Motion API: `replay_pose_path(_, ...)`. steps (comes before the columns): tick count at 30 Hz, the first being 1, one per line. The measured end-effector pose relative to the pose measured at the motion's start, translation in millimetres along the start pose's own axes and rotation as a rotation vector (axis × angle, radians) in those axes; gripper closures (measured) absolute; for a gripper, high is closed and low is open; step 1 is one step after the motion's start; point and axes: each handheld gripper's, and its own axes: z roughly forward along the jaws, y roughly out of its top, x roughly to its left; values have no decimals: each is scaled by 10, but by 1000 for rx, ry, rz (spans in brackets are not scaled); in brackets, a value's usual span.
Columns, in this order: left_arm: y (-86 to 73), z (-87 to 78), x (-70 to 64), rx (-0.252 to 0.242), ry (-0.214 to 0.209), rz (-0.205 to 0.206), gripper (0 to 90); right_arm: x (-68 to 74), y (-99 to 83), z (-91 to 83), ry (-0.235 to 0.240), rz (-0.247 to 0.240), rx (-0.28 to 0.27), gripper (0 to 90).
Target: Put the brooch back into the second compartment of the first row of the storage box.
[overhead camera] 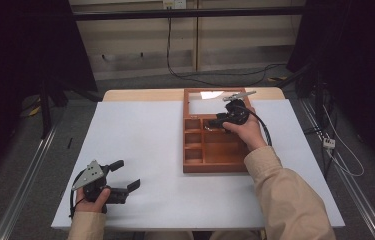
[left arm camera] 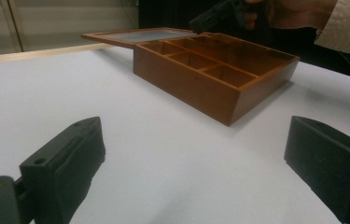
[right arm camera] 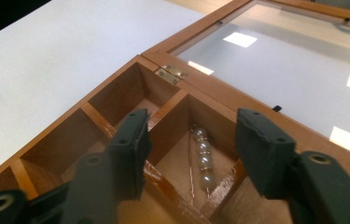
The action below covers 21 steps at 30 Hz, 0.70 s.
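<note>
The right gripper point(right arm camera: 191, 144) is held wide open over the open compartmented wooden box point(overhead camera: 215, 150), probably lined up for the pearl string point(right arm camera: 203, 156), while the left gripper point(overhead camera: 125, 175) is parked open on the white desk point(overhead camera: 140, 135).

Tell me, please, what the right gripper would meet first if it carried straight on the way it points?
Probably the pearl string lying in the wooden box's compartment by the hinge; the open right gripper aims at it, though depth is unclear.

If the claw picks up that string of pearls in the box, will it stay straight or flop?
Probably flop: the string of pearls is separate round beads in a line, so it would likely dangle. The shiny beads may slip from the open right claw. Pushed, they would likely roll only within the wooden box compartment.
</note>
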Motion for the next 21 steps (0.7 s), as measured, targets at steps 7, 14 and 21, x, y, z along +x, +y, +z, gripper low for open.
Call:
replay_pose_path(7,13,23,-11,-1,-5,1,47,62,-58,-129,7,3,-26,286)
replay_pose_path(14,14,60,-4,2,-10,-2,46,121,-101,-205,23,-8,-28,232)
replay_pose_path(21,13,74,-2,2,-13,-4,46,262,-118,-324,51,-36,-48,218)
